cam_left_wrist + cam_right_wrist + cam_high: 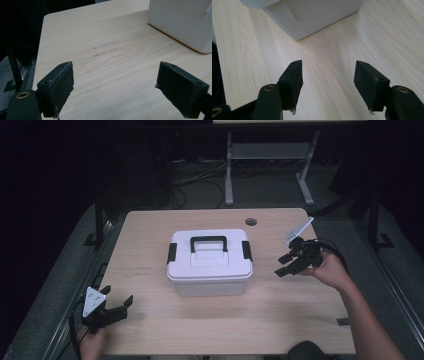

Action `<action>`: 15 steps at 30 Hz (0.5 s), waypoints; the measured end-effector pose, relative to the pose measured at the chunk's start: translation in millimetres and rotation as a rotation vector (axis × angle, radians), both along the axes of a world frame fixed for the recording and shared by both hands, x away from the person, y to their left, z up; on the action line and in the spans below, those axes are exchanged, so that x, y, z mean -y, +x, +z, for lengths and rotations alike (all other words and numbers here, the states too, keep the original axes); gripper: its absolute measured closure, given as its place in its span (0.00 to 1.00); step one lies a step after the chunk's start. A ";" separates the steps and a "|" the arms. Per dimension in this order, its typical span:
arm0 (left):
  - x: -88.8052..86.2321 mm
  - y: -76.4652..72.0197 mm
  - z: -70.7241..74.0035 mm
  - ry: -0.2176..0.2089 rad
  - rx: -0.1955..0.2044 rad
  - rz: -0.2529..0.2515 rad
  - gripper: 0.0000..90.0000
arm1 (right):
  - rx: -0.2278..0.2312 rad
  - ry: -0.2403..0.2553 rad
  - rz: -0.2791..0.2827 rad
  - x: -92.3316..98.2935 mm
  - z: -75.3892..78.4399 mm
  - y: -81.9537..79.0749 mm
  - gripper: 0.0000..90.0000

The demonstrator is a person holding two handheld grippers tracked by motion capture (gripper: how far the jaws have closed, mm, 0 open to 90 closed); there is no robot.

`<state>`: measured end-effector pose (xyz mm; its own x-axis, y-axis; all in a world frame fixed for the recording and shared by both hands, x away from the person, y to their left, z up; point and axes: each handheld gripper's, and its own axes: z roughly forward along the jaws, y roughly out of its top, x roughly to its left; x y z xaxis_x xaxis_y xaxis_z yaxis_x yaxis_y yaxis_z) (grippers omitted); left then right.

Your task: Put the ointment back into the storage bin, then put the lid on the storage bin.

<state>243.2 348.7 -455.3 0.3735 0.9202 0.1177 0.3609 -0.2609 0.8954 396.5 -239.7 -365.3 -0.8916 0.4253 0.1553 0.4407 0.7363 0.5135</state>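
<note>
White storage box (pixel 210 262) with black handle (pixel 208 241) and black side latches sitting shut in middle of tabletop (pixel 150 330). Left tongs (pixel 122 304) hovering near front left corner of tabletop, well apart from box, spread wide, pinching nothing; in left gripper view, box corner (pixel 180 22) showing far up at right. Right tongs (pixel 286 265) hovering just right of box, near its right latch (pixel 246 250), not touching, spread apart, nothing between. In right gripper view, box corner (pixel 312 15) lying ahead of tongs.
</note>
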 end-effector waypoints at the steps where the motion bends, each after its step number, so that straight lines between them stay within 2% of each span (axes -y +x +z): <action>1: 0.2 0.1 0.1 0.001 0.000 -0.001 0.15 | -0.001 0.000 0.001 0.3 -1.7 -0.8 0.44; 15: 0.1 0.2 -0.2 -0.002 -0.002 -0.001 0.15 | -0.017 0.002 -0.004 4.6 -14.1 -7.8 0.44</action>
<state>243.4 348.6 -455.5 0.3746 0.9200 0.1152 0.3619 -0.2595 0.8954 388.7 -244.3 -379.4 -0.8872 0.4283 0.1714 0.4522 0.7338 0.5071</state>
